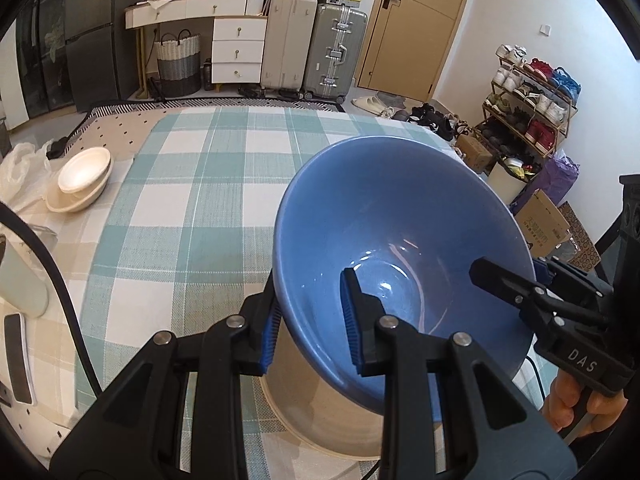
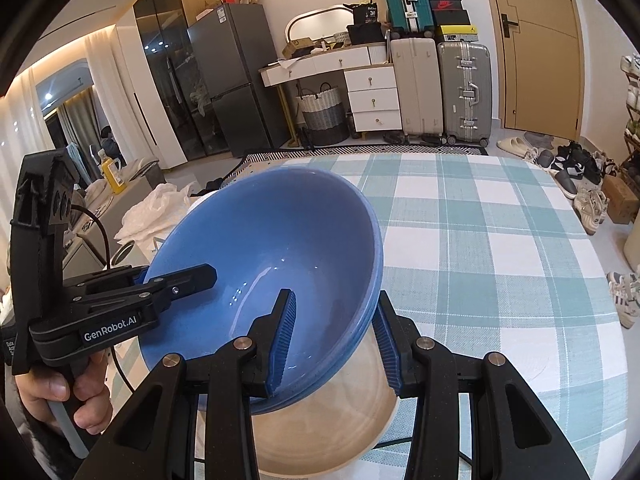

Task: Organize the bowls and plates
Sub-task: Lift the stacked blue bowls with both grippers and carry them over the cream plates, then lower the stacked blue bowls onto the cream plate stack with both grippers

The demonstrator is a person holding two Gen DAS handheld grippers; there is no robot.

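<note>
A large blue bowl (image 1: 400, 240) is held between both grippers over a cream plate (image 1: 320, 412) on the checked tablecloth. My left gripper (image 1: 312, 320) straddles the bowl's left rim, one finger inside and one outside, with a gap at the pads. My right gripper (image 2: 336, 340) straddles the opposite rim the same way. In the right wrist view the bowl (image 2: 272, 252) looks like a stack of nested blue bowls above the plate (image 2: 320, 432). Each gripper shows in the other's view: the right (image 1: 532, 292), the left (image 2: 168, 284).
Stacked white bowls (image 1: 80, 180) sit at the table's far left beside a plastic bag (image 1: 20, 168). A phone (image 1: 16, 360) lies at the left edge. The checked tablecloth (image 2: 500, 260) extends far and right. Suitcases, a dresser and a shoe rack stand beyond.
</note>
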